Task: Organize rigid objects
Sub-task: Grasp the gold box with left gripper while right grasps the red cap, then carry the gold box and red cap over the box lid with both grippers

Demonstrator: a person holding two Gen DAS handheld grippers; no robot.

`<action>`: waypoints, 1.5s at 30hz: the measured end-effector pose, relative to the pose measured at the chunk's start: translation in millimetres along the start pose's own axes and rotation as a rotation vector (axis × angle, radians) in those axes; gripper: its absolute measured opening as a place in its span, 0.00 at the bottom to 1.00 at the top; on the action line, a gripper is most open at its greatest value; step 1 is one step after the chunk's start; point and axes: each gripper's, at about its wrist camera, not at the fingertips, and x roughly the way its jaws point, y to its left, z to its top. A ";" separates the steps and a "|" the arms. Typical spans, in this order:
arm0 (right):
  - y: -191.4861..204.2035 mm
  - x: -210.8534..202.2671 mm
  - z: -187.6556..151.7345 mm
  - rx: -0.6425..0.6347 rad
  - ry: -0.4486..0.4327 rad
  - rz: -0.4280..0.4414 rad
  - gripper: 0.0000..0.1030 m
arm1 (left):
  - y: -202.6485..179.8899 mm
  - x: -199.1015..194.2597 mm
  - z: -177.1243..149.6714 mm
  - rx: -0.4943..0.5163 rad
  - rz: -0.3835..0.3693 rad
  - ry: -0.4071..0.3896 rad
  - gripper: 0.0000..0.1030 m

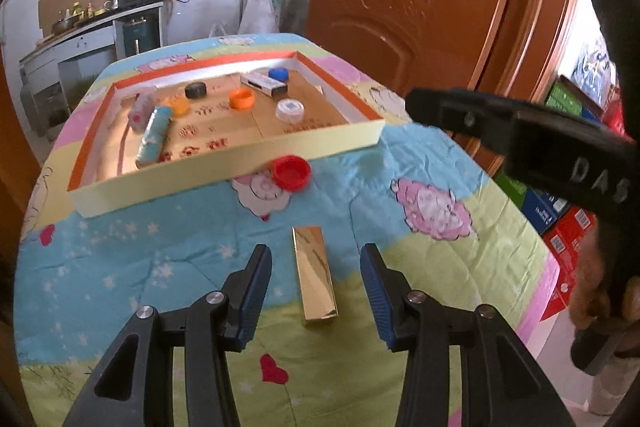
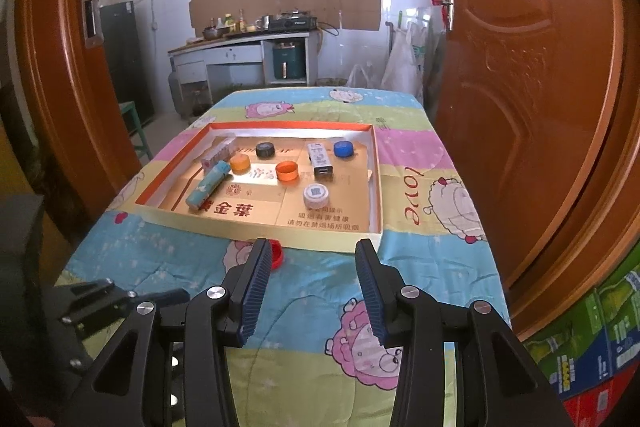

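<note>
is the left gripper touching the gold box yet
Apart. The left wrist view shows the left gripper open, with quilt visible between each pad and the gold box lying between them.

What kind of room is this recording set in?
Probably a home kitchen: a gas stove on a counter with bottles, white tiled walls, and a quilt-covered table.
</note>
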 end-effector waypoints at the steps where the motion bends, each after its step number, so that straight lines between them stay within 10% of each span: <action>1: -0.1 -0.8 -0.6 0.000 0.000 0.000 0.43 | -1.2 1.5 -1.8 0.002 0.004 0.004 0.44; 9: -2.4 3.8 -6.0 0.008 0.019 0.007 0.44 | -1.4 16.4 -14.0 0.017 0.025 0.039 0.18; 26: 23.7 65.3 -20.1 0.019 0.140 0.142 0.43 | 39.2 -24.4 -0.9 -0.083 0.062 -0.070 0.18; 45: 44.4 128.3 -10.7 -0.028 0.208 0.085 0.30 | 79.2 -30.4 -3.4 -0.155 0.071 -0.084 0.18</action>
